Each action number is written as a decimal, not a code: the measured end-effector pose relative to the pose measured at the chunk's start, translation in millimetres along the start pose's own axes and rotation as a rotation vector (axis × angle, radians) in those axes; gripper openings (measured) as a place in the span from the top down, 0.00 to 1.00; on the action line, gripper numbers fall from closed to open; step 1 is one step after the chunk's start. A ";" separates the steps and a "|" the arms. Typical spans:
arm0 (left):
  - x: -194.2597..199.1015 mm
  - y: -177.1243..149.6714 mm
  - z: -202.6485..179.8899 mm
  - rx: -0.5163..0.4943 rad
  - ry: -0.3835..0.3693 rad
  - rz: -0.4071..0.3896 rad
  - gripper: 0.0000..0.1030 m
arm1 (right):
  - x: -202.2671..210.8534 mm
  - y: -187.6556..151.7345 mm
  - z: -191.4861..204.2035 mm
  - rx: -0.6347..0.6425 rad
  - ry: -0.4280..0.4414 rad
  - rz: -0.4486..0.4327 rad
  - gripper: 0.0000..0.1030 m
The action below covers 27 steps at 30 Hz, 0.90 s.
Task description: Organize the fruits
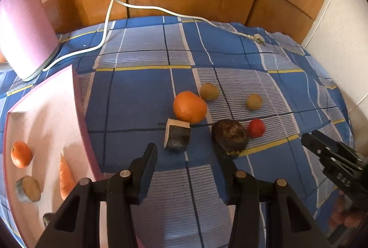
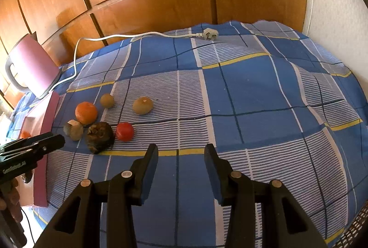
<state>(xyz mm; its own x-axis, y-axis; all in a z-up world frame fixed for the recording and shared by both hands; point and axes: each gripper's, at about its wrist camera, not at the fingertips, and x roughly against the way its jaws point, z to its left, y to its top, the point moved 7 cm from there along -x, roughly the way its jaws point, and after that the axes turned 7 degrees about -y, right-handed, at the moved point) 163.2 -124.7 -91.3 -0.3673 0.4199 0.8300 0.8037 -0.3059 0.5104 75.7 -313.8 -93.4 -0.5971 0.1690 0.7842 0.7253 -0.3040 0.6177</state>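
Fruit lies loose on the cloth (image 2: 248, 86); we hold both grippers, left (image 1: 186, 156) and right (image 2: 181, 157), part open and empty, orange (image 1: 190, 106) at twelve o'clock.

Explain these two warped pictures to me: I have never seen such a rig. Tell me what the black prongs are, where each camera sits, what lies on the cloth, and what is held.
No robot here: a person holds a two-finger gripper in each hand, each carrying a wide-angle camera. One picture looks along the left gripper, the other along the right gripper. On the blue checked cloth lie an orange, a red fruit, two tan round fruits, a dark fruit and a cut chunk. The pink tray already holds pieces. Both grippers are open and hold nothing.
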 end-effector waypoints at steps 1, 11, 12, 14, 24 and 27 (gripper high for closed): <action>-2.6 1.0 0.0 -0.005 0.002 0.002 0.57 | -0.2 0.2 -0.3 -0.001 0.001 0.000 0.59; -15.1 -5.3 2.5 -0.007 -0.038 0.000 0.77 | -5.2 0.4 -4.4 -0.009 -0.004 0.012 0.59; -13.8 -6.5 1.8 -0.011 -0.039 -0.005 0.77 | -5.9 -0.1 -4.1 -0.008 -0.006 0.014 0.59; -10.4 -8.6 0.0 -0.011 -0.051 -0.015 0.77 | -7.0 -1.0 -3.2 -0.008 -0.003 0.018 0.59; 2.7 -32.5 -14.0 -0.006 -0.084 -0.024 0.77 | -10.3 -6.1 2.2 0.011 -0.004 0.033 0.59; 0.2 -42.3 -20.2 -0.001 -0.086 -0.010 0.76 | -11.6 -9.6 3.0 0.014 -0.005 0.045 0.59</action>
<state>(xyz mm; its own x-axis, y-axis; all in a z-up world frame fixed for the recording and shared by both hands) 119.7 -129.1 -108.2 -0.3333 0.4949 0.8025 0.7996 -0.3026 0.5188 76.7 -310.0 -108.3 -0.5619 0.1606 0.8114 0.7561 -0.2981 0.5826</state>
